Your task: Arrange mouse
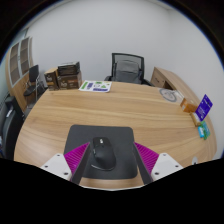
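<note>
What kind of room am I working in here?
Most likely an office or meeting room: a large wooden table with a black office chair beyond it. A black mouse sits on a mouse pad between the open gripper's fingers.

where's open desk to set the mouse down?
Bare wood runs beyond the black mouse pad to the green-and-white booklet, and off to both sides of the pad. The blue box end is cluttered. Black mouse sits on the pad between the open gripper fingers.
</note>
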